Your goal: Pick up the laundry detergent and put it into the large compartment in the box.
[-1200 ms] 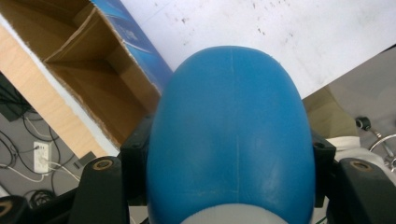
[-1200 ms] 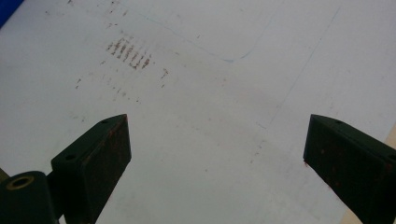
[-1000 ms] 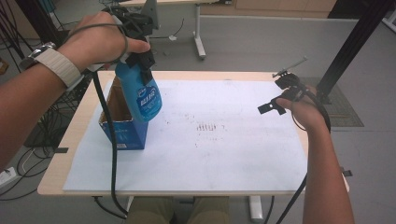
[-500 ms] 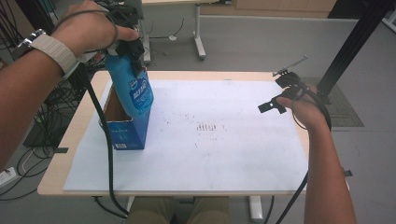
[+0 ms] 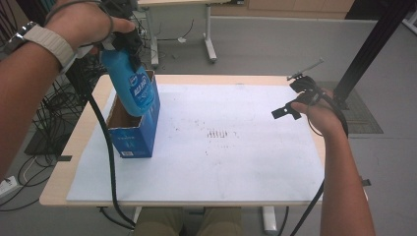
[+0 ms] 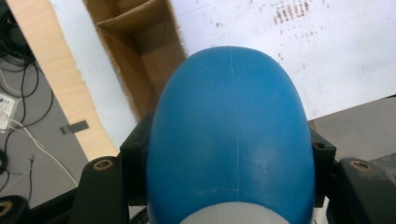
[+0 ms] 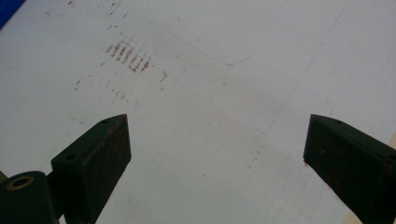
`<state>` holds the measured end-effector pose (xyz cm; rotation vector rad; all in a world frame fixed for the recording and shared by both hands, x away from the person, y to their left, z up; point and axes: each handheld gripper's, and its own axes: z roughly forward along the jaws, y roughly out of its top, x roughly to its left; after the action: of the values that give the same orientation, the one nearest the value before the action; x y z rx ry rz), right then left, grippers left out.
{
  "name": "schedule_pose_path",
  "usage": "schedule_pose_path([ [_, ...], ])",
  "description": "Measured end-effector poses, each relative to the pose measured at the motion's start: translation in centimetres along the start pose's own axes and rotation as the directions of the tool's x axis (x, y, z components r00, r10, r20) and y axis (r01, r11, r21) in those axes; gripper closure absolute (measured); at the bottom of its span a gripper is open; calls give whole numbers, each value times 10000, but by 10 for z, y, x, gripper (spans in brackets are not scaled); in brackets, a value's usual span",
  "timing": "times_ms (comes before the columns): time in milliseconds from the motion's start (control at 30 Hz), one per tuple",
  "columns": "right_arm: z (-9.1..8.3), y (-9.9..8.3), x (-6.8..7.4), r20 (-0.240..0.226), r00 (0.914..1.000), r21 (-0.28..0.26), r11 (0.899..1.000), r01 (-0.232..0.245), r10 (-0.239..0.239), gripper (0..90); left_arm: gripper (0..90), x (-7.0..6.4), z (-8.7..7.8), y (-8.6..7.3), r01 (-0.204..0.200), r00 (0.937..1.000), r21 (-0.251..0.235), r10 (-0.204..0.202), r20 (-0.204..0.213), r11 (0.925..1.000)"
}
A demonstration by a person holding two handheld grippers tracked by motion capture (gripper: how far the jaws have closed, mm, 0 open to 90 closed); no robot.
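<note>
Blue plastic sits between the jaws of our left gripper (image 5: 123,42), clamped on the smooth, rounded bottle (image 5: 132,88). Over the last second we have lifted it; now its base hangs just above the open cardboard box (image 5: 133,132), so we judge it nearly clear. The box has a rough brown inside and glossy blue walls. Our right gripper (image 5: 295,101) hovers wide open over the scuffed white sheet (image 5: 236,162)

I'm looking at a lab or workshop room: grey floor (image 5: 275,44), a plain wooden table (image 5: 88,129) under a stained white sheet (image 5: 236,162), loose cables (image 5: 34,123) at the left, another desk's legs (image 5: 210,29) behind, a black post (image 5: 369,44).
</note>
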<state>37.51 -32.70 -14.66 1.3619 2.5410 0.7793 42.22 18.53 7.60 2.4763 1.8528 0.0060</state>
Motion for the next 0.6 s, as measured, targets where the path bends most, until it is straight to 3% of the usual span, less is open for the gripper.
schedule_pose_path([
  [267,2,-1,-3,-8,10000,41,10000,-51,51,72,384,15,-2,2,518,9987,-71,-518,-23,9986],
  [600,2,1,-7,17,9999,72,9999,-101,101,72,384,30,6,6,1050,9944,-91,-1050,-102,9944],
])
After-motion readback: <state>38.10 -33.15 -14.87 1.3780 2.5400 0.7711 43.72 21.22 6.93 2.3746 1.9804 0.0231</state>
